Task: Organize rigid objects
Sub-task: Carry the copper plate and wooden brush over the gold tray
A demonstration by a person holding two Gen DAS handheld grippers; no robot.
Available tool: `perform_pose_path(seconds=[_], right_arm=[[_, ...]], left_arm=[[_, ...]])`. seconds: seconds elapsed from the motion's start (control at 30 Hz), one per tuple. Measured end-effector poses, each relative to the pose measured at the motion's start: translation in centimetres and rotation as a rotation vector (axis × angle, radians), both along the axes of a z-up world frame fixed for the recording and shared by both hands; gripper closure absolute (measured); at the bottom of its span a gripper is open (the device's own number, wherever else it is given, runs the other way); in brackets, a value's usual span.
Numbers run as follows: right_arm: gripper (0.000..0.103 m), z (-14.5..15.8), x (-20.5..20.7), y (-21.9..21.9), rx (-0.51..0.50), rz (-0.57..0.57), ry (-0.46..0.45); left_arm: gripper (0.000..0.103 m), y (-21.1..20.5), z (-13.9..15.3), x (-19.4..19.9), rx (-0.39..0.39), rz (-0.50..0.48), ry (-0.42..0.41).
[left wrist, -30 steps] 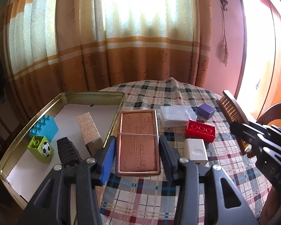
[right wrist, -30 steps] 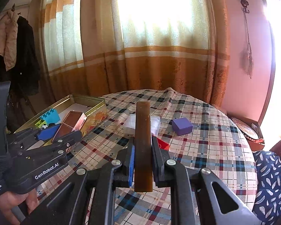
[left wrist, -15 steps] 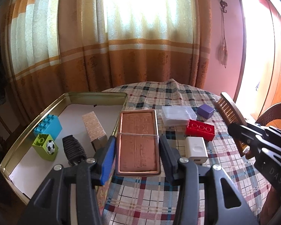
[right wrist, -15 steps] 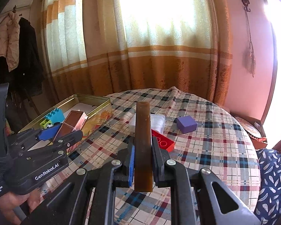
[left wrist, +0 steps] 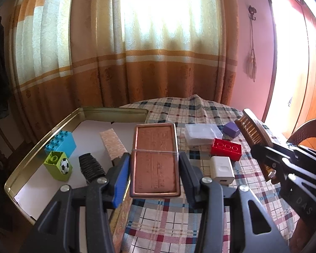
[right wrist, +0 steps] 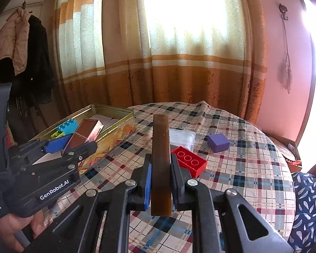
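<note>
Grippers each carry one item above the plaid tablecloth (left wrist: pixel 200 221). The left gripper (left wrist: pixel 154 171) is clamped on a flat copper-brown case (left wrist: pixel 155 158), held level at the right-hand wall of the gold tin (left wrist: pixel 42 135), partly over its edge. Inside the tin lie a blue brick (left wrist: pixel 61 143), a green block with a football print (left wrist: pixel 58 165), a black ribbed piece (left wrist: pixel 91 167) and a beige patterned bar (left wrist: pixel 111 143). The right gripper (right wrist: pixel 160 179) is closed on a brown comb (right wrist: pixel 160 158), held edge-on above the cloth. On the cloth near each other rest a red brick (right wrist: pixel 189 161), a clear plastic box (right wrist: pixel 182 138), a purple cube (right wrist: pixel 218 142) and a white charger (left wrist: pixel 222 168).
</note>
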State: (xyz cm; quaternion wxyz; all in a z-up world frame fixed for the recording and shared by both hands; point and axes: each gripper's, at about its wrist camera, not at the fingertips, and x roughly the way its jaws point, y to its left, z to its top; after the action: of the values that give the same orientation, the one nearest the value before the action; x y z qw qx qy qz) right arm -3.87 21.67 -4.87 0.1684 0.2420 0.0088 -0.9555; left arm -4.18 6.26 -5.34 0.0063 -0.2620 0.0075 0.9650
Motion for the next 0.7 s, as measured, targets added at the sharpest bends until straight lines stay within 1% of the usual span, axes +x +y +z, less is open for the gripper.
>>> perform_pose_path(seconds=[0.43, 0.7], right_arm=[[0.086, 0.3, 0.7, -0.9, 0.005, 0.022, 0.028], [0.086, 0.3, 0.8, -1.9, 0.007, 0.049, 0.027]], left_arm=[[0.058, -0.8, 0.1, 0.8, 0.015, 0.004, 0.006], [0.058, -1.2, 0.1, 1.1, 0.023, 0.008, 0.009]])
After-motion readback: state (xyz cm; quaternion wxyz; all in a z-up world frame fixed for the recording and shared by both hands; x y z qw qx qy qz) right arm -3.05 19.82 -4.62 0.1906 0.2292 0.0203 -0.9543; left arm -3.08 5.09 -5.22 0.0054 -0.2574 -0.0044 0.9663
